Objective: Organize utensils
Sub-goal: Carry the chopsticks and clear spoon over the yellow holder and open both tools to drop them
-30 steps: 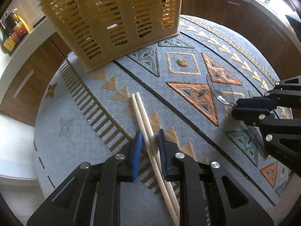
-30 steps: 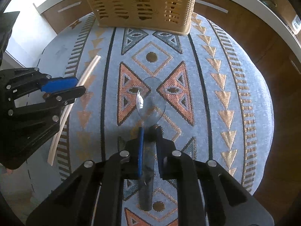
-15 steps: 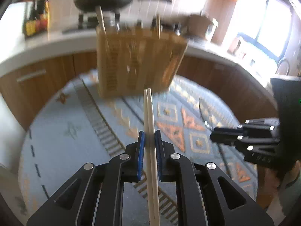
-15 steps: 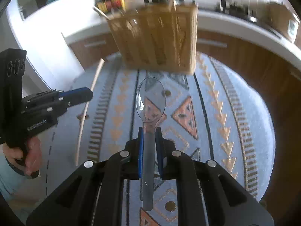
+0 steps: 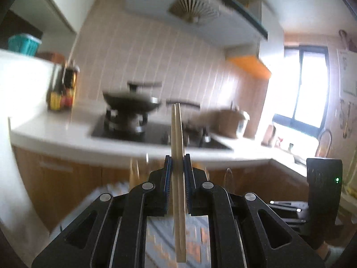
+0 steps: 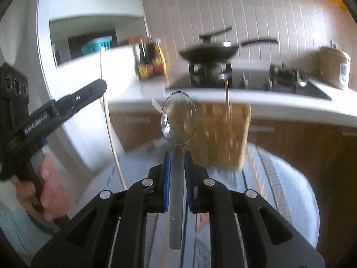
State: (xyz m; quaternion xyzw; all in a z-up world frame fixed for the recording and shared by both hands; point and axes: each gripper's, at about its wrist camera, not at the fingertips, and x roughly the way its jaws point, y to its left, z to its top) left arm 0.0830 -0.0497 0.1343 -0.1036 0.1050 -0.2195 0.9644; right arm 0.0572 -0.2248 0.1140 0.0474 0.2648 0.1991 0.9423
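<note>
Closest in, the left gripper (image 5: 177, 167) is clamped on a pair of chopsticks (image 5: 177, 134), tips pointing up, and the right gripper (image 6: 177, 165) is pinching a clear plastic spoon (image 6: 178, 120) by the handle, bowl up. Both look secure. Further out, the woven basket (image 6: 223, 134) sits on the patterned table (image 6: 290, 189). I'd tip each one handle-down, line up over the basket opening, then drop them in one at a time.

Home kitchen: stove (image 5: 138, 131), wok (image 6: 208, 52).
</note>
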